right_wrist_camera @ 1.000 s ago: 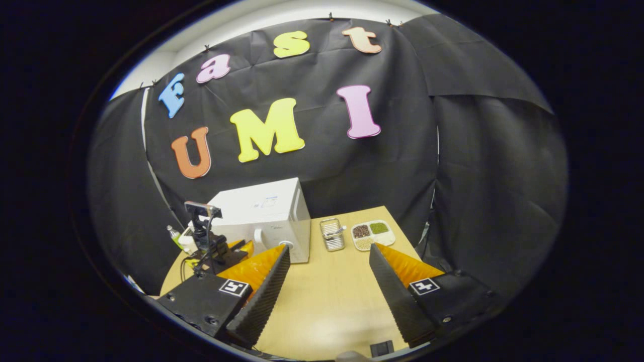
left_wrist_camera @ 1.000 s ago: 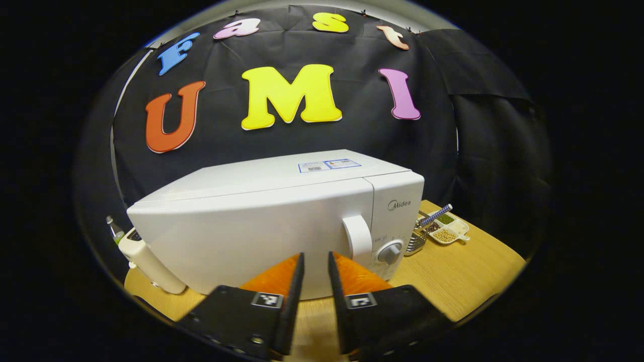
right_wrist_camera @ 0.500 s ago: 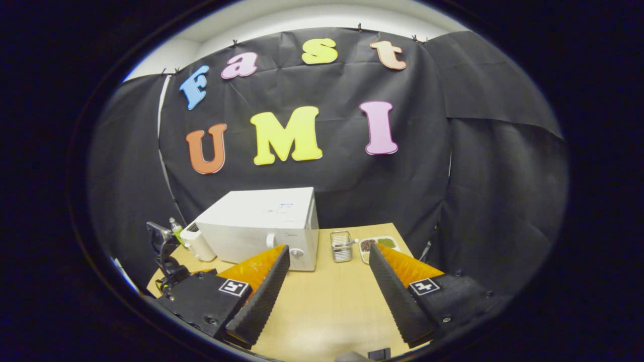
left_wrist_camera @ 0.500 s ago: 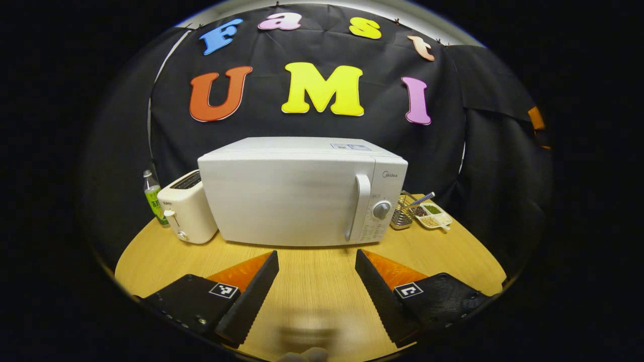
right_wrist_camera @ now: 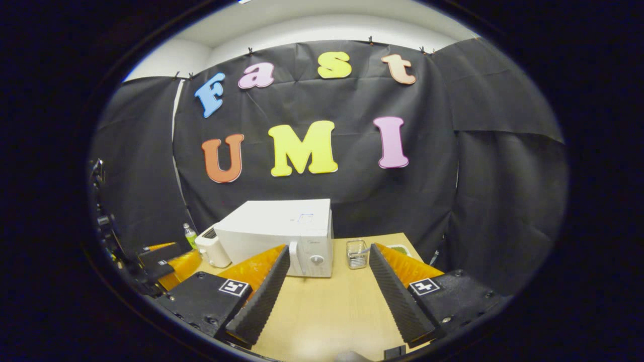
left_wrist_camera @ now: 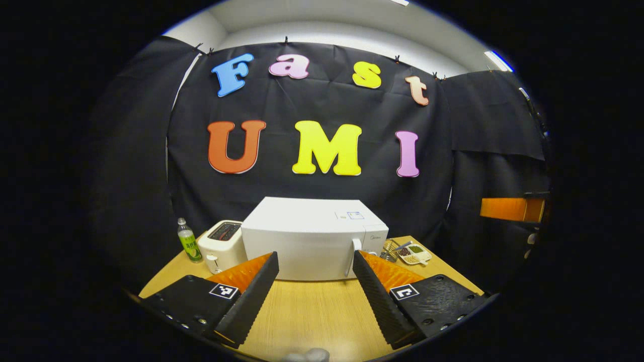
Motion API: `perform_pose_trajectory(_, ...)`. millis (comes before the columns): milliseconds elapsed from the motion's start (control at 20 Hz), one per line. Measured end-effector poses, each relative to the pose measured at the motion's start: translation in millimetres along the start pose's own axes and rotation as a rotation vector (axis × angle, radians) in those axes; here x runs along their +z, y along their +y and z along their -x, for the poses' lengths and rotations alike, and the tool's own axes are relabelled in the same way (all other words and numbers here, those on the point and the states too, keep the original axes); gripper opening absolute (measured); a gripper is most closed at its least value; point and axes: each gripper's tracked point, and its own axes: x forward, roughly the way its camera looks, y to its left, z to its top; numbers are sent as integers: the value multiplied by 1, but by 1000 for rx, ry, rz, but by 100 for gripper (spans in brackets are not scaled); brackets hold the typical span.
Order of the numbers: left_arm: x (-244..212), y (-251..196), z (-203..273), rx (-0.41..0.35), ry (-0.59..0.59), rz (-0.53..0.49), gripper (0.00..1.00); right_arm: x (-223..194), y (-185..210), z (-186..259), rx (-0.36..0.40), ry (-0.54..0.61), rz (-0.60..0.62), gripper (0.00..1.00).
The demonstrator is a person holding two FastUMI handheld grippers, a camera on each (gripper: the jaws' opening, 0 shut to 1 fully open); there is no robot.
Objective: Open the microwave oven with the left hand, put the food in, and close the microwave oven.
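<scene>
Both my jaws gape wide, empty: left gripper (left_wrist_camera: 313, 281) and right gripper (right_wrist_camera: 327, 274) low in frame, closed microwave (left_wrist_camera: 312, 241) centre, on the table (left_wrist_camera: 312, 317).

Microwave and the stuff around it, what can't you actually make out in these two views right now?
- Microwave inside: door shut, left gripper view.
- Its handle, lower end: behind the left gripper finger.
- Divided dish: mostly behind the right gripper finger, right gripper view.
- Dish contents: too small to identify.
</scene>
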Motion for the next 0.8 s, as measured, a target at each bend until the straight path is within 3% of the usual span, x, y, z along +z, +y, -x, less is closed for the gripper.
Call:
perform_pose_trajectory(50,13,2,7,1,-14,-1,94,4,3,3,0,-13,-2,100)
perform_pose_trajectory(100,21,4,15,6,-13,7,94,8,4,7,-2,-30,-4,92)
perform_pose_trajectory(150,32,6,21,9,-23,13,94,13,6,11,-5,-45,-5,100)
perform_pose_trajectory(200,47,6,29,19,-49,14,94,17,7,15,-11,-60,-5,92)
perform_pose_trajectory(300,70,11,40,38,-96,0,94,28,6,21,-29,-90,0,91)
perform_pose_trajectory(350,78,15,44,52,-111,-6,94,34,8,23,-32,-105,5,92)
perform_pose_trajectory(400,82,19,48,65,-117,-13,94,38,10,24,-35,-116,12,100)
perform_pose_trajectory(800,92,35,52,110,-130,-18,94,62,19,29,-38,-176,21,100)
